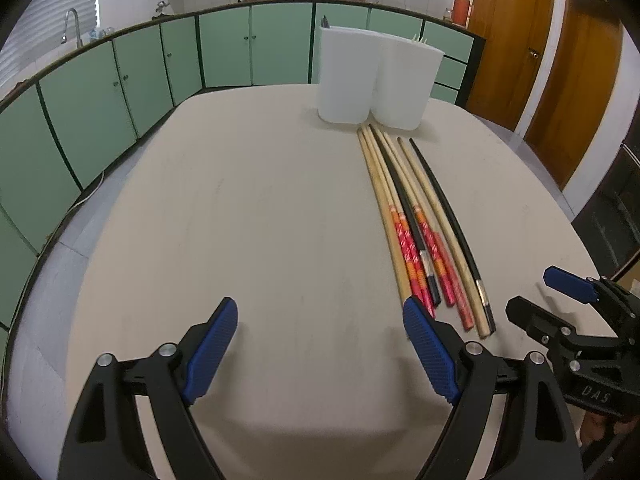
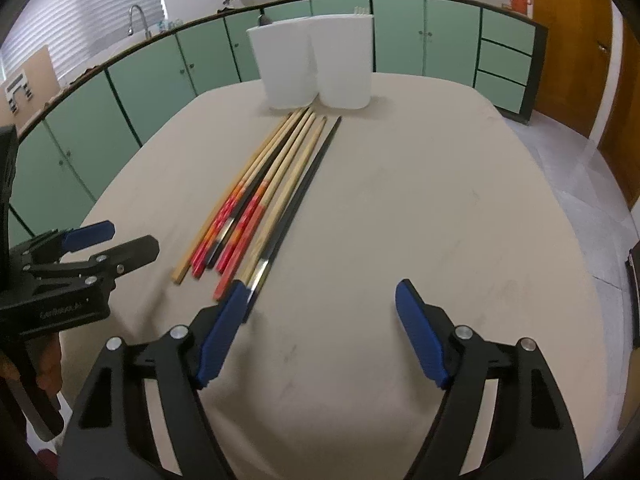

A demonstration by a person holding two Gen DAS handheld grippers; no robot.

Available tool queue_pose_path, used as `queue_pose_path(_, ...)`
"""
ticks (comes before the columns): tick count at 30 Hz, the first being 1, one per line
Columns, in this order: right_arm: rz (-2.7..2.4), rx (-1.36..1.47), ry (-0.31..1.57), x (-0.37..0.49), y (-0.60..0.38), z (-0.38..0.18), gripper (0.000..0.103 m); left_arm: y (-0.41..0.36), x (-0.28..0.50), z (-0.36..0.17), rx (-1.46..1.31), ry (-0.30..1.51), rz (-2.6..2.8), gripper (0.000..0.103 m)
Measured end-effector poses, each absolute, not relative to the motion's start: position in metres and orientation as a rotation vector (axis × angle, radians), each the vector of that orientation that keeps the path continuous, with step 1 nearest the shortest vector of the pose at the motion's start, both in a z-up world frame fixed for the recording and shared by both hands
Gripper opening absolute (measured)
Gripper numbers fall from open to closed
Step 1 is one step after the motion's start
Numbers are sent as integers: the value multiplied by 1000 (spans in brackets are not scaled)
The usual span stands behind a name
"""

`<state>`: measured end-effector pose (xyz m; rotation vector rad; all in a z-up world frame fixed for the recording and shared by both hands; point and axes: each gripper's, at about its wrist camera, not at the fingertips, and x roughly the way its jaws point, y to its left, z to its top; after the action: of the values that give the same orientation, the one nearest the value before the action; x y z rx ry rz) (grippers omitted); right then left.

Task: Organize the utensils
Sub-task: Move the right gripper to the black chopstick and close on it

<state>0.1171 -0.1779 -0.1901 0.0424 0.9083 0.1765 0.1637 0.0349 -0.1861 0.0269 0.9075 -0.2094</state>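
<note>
Several chopsticks [image 1: 416,216] lie side by side on the beige table [image 1: 240,220]: plain wooden ones, ones with red-orange patterned ends and black ones. Their tips point at a white two-part holder [image 1: 376,80] at the far end. My left gripper [image 1: 320,316] is open and empty, just left of the chopsticks' near ends. My right gripper [image 2: 320,300] is open and empty; its left finger is by the near ends of the chopsticks [image 2: 264,200]. The holder [image 2: 316,64] holds a few utensils whose tips show above its rim.
Green cabinets [image 1: 224,52] with a counter, sink faucet [image 1: 72,26] and pots run behind the table. Wooden doors [image 1: 540,60] stand at the right. The right gripper shows in the left wrist view [image 1: 560,296], the left gripper in the right wrist view [image 2: 108,240].
</note>
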Motion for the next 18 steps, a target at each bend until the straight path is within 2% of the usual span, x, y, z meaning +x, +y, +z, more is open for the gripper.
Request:
queue_pose_path(10,173,-53,901,112,-159,-194,70,37,155,-181,15,892,-201,83)
queue_pose_path(18,102,-26,883,109,-188,-188,68,34,154,-180,17,892,-203,83)
